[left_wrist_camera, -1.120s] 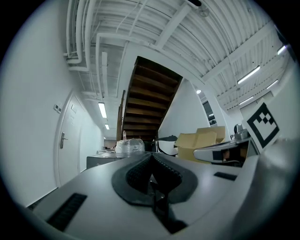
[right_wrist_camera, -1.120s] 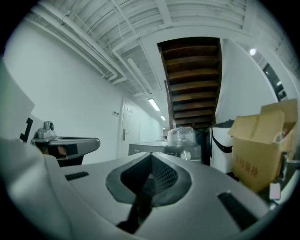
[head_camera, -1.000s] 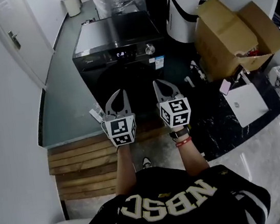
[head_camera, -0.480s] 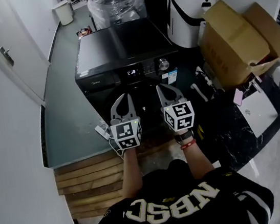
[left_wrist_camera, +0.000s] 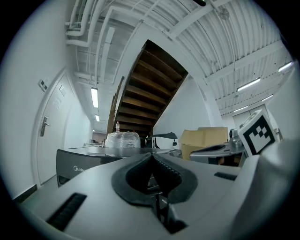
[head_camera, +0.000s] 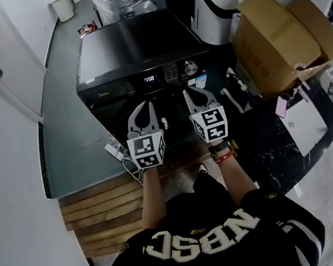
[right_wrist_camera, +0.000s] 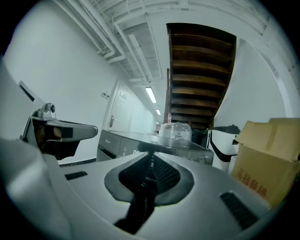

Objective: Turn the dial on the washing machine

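Dial sits right of the machine's front panel, dead ahead of the right gripper (clearly the nearer one), whose jaws are just cracking open, empty. Left gripper is closed, empty, off to the dial's left.

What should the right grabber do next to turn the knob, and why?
Probably reach the right gripper forward to the dial: it hovers short of the washing machine, and its jaws have just been opening, with nothing between them.
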`<state>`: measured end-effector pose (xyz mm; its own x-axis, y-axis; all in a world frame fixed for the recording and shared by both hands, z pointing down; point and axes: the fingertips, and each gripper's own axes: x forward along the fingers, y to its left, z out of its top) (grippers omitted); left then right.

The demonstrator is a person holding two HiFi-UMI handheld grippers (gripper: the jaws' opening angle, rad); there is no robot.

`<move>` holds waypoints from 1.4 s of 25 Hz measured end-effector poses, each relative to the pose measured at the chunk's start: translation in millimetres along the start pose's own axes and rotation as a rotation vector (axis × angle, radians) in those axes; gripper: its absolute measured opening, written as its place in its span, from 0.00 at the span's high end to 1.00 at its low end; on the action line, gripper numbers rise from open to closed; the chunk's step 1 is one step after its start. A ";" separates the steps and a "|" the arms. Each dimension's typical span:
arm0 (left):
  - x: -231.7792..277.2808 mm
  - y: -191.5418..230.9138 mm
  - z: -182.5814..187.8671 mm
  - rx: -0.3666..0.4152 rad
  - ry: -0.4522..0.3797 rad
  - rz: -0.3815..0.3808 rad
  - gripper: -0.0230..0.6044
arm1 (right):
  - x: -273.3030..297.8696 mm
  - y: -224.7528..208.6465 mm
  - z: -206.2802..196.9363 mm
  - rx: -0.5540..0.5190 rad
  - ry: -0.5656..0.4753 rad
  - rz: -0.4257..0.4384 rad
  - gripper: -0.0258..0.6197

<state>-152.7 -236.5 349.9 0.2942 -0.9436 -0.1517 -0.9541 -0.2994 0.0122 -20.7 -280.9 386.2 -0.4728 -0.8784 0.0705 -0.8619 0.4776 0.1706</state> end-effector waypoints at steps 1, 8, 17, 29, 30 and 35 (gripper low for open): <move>4.7 0.2 -1.6 -0.005 0.004 -0.003 0.94 | 5.1 -4.7 -1.0 -0.022 0.008 0.001 0.90; 31.1 -6.1 -25.8 -0.014 0.045 -0.017 0.94 | 43.0 -31.6 -8.0 -0.256 0.066 0.022 0.82; 56.5 -3.7 -44.3 -0.015 0.075 -0.003 0.94 | 88.1 -55.0 -41.2 -0.678 0.182 0.073 0.70; 84.7 -8.0 -62.9 -0.027 0.099 -0.009 0.94 | 120.8 -72.0 -74.2 -1.296 0.291 0.080 0.55; 86.0 -8.3 -64.3 -0.028 0.101 -0.009 0.94 | 121.5 -72.2 -75.5 -1.313 0.295 0.083 0.55; 90.8 -6.7 -64.5 -0.028 0.099 0.000 0.94 | 125.2 -71.3 -80.0 -1.377 0.302 0.099 0.55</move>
<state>-115.8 -329.3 399.8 0.2995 -0.9526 -0.0532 -0.9525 -0.3017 0.0403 -3.7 -426.5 461.5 -0.3116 -0.8970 0.3136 0.1219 0.2896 0.9494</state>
